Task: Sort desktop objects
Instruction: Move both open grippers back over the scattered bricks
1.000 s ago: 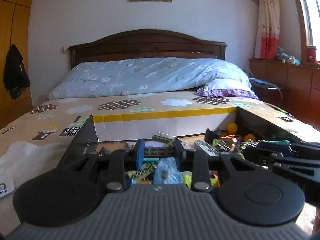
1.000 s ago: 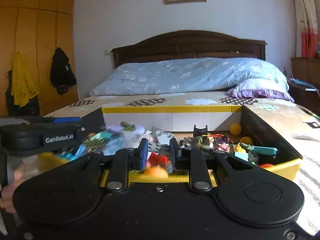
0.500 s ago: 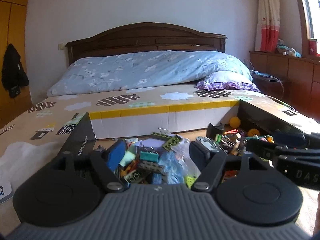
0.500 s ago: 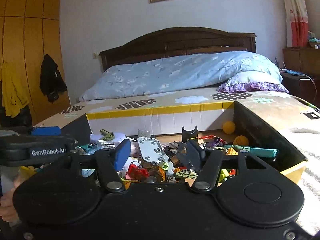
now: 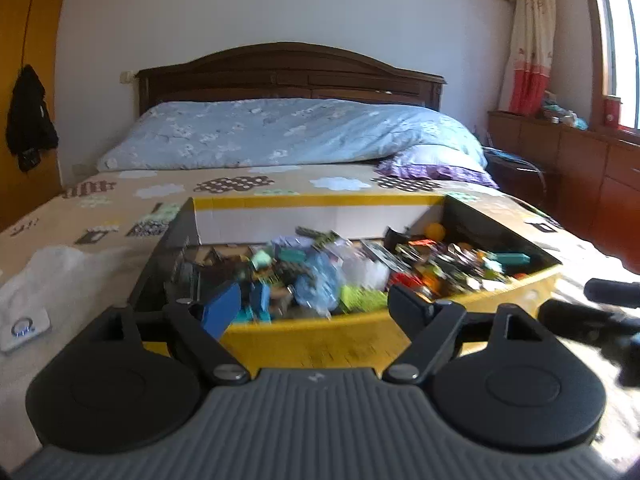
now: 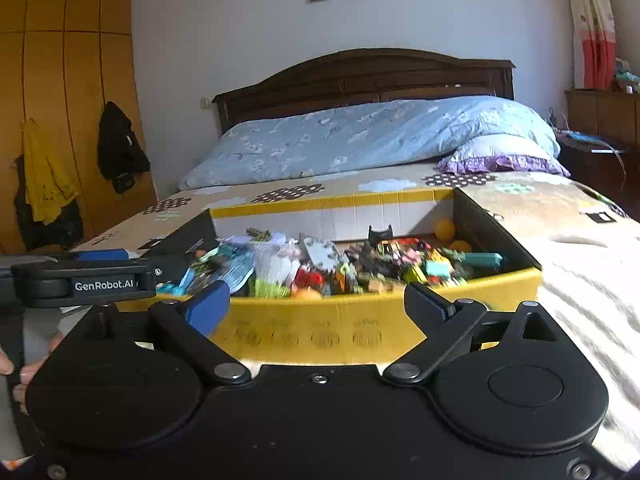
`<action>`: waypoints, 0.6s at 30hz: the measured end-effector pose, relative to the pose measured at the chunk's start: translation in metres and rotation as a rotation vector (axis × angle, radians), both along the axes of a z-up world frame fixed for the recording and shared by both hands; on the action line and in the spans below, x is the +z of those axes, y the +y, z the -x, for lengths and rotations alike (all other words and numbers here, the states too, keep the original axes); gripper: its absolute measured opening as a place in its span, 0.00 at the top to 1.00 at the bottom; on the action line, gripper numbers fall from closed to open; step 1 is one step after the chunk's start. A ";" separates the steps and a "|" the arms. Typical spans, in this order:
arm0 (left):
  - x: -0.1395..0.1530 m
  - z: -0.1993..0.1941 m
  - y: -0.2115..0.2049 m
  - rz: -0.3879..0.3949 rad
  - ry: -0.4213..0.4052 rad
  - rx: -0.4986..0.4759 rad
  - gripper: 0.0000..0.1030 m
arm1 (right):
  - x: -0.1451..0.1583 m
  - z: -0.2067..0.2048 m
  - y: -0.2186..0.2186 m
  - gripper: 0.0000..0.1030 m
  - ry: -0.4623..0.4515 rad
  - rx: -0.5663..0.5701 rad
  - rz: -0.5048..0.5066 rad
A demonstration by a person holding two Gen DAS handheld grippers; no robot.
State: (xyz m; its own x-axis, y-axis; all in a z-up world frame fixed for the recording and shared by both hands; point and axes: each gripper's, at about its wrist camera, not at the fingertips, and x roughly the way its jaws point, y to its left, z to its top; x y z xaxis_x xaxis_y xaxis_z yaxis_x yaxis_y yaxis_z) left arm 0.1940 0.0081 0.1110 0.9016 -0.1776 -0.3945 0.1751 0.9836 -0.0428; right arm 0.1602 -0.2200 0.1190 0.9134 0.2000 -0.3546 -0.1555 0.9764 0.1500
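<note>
A yellow cardboard box [image 5: 320, 336] lies open on the bed, filled with several small colourful toy bricks and parts [image 5: 320, 272]. My left gripper [image 5: 316, 308] hovers just before the box's near wall, its jaws opening wide with nothing between them. In the right wrist view the same box [image 6: 320, 332] and its pile of parts [image 6: 352, 268] sit ahead. My right gripper [image 6: 318, 306] also stands before the near wall, jaws opening and empty. The left gripper [image 6: 92, 280] shows at the left edge there. The right gripper's fingers [image 5: 600, 312] show at the right in the left wrist view.
An orange ball [image 6: 445, 228] rests in the box's far right corner. A blue duvet [image 5: 288, 132] and a purple pillow [image 5: 436, 164] lie at the bed's head. A small white device [image 5: 24, 324] lies on the bed, left of the box. A hand [image 6: 16, 368] is at the left edge.
Both grippers have gone from nearly shut to wide open and drawn back from over the box to its near wall. The dark studded piece between the left jaws is gone.
</note>
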 end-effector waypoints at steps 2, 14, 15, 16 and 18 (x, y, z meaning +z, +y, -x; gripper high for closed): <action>-0.004 0.017 -0.004 -0.004 0.009 -0.008 0.12 | 0.004 0.024 -0.008 0.06 0.007 -0.006 -0.009; -0.074 0.090 -0.029 -0.105 0.143 -0.054 0.12 | -0.078 0.171 -0.004 0.02 0.057 -0.079 0.105; -0.077 0.095 -0.031 -0.102 0.146 -0.067 0.12 | -0.083 0.180 -0.001 0.02 0.051 -0.085 0.118; -0.081 0.100 -0.033 -0.101 0.148 -0.080 0.12 | -0.086 0.189 0.001 0.02 0.043 -0.087 0.130; -0.087 0.108 -0.040 -0.099 0.153 -0.114 0.12 | -0.091 0.203 0.004 0.02 0.027 -0.089 0.147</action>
State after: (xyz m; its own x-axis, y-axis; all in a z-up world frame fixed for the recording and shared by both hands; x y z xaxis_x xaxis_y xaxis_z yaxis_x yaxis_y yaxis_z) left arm 0.0858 -0.0314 0.0241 0.8062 -0.2289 -0.5455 0.2845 0.9585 0.0183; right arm -0.0428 -0.2165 0.0275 0.9149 0.0627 -0.3988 -0.0650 0.9979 0.0079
